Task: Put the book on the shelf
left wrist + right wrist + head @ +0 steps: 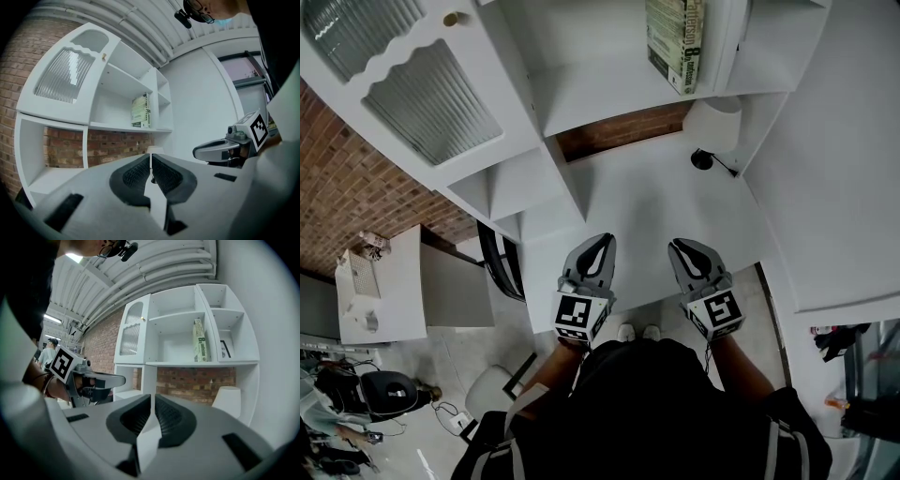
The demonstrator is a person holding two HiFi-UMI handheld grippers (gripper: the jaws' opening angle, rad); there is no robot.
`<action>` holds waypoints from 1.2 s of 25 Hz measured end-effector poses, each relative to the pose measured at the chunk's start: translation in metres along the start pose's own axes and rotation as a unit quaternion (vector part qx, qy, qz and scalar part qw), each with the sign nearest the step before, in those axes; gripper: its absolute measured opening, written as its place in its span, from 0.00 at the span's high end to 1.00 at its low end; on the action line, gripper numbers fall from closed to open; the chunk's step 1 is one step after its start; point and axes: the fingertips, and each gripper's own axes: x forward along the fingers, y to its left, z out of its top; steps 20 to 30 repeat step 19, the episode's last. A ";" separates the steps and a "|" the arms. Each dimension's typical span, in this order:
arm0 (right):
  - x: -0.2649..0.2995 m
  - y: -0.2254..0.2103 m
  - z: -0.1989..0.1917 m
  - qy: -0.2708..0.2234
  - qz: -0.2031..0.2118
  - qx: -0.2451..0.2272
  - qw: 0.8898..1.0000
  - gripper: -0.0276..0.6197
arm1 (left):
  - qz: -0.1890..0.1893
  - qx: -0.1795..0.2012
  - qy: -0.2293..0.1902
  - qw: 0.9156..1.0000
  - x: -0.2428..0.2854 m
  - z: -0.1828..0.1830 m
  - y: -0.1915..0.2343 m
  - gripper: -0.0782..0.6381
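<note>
- Left gripper (pixel 150 158): fingers (pixel 136 173) pressed together with nothing between them, pointing level at the shelf unit.
- Right gripper (pixel 153 397): fingers (pixel 171 417) likewise pressed together and empty. In the head view the left gripper (pixel 602 239) and right gripper (pixel 680 246) lie side by side, a little apart.
- Worktop (pixel 656 202): a bare white surface just ahead of and below both pairs of fingers. At its far right stand a white tapered object (pixel 229 401) and a small black item with a cord (pixel 703 159).
- Book (pixel 199 341): well ahead of and above the fingers, clear of both. It stands upright on the shelf (pixel 178 363), at the right end of the wide middle compartment beside the divider. Its cover is pale green with dark print down the spine, as the left gripper view (pixel 141 110) and the head view (pixel 675 42) also show.
- Shelf unit (pixel 117 61): white, with a ribbed-glass cabinet door (pixel 431 103) left of the book's compartment and a small framed picture (pixel 225 348) in the narrow compartment to its right.
- Room: a red brick wall (pixel 356 187) behind the unit, a ribbed white ceiling (pixel 154 268) and a pale floor (pixel 459 366).
</note>
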 end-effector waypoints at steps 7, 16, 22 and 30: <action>-0.004 0.016 -0.010 0.010 0.008 0.017 1.000 0.88 | -0.005 -0.015 0.015 1.000 -0.008 -0.018 -0.009 0.85; -0.008 0.034 -0.026 0.028 0.022 0.063 0.997 0.88 | 0.005 -0.036 0.033 0.999 -0.019 -0.031 -0.013 0.85; -0.009 0.040 -0.028 0.029 0.025 0.078 0.996 0.88 | 0.005 -0.039 0.039 0.998 -0.021 -0.033 -0.017 0.85; -0.009 0.040 -0.028 0.029 0.025 0.078 0.996 0.88 | 0.005 -0.039 0.039 0.998 -0.021 -0.033 -0.017 0.85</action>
